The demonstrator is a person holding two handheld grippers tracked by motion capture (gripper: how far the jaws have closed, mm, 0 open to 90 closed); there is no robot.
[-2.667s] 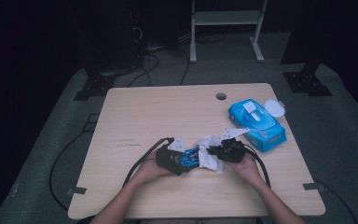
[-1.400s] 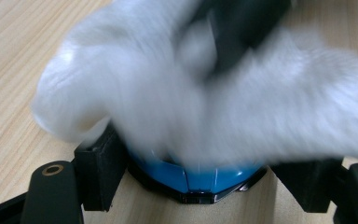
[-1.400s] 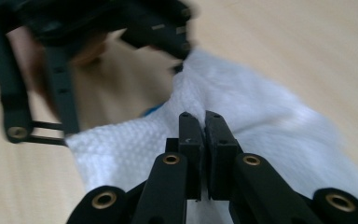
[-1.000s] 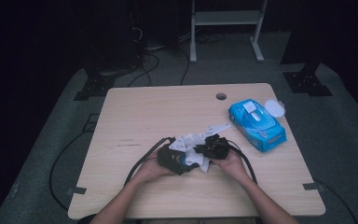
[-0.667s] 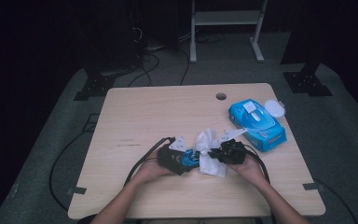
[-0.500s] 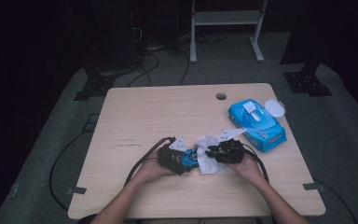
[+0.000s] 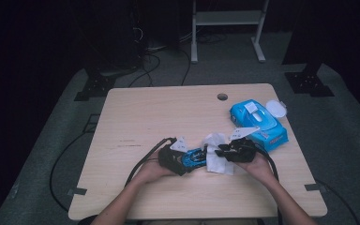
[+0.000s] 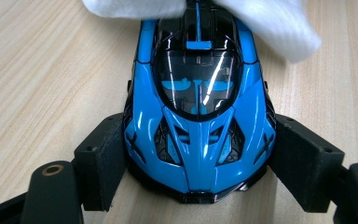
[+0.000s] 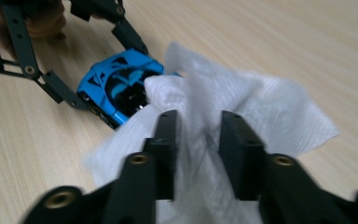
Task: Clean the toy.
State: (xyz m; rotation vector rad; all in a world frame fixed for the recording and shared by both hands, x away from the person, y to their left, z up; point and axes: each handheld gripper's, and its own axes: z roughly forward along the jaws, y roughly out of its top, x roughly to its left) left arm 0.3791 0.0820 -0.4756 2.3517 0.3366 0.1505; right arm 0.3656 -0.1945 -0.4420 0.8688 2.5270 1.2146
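Note:
A blue toy car (image 7: 194, 157) rests on the wooden table (image 7: 145, 117). My left gripper (image 7: 187, 161) is shut on it; in the left gripper view both pads (image 8: 105, 158) press the sides of the car's (image 8: 198, 116) nose. A white wipe (image 7: 214, 159) lies crumpled against the car's far end (image 8: 270, 23). My right gripper (image 7: 220, 152) sits over the wipe. Its jaws have just been opening, and a fold of the wipe (image 9: 261, 112) stands loosely between them (image 9: 198, 140). The car (image 9: 116, 86) and the left gripper (image 9: 100, 70) also appear in the right gripper view.
A blue pack of wipes (image 7: 258, 124) lies at the table's right side, with a round white lid (image 7: 275, 108) beside it. A cable hole (image 7: 222, 96) is near the far edge. Black cables trail from both grippers toward the near edge.
My right gripper has moved right, away from the car, and its jaws have opened. The wipe has dropped from a stretched strip into a crumpled heap. The left gripper and car stayed put.

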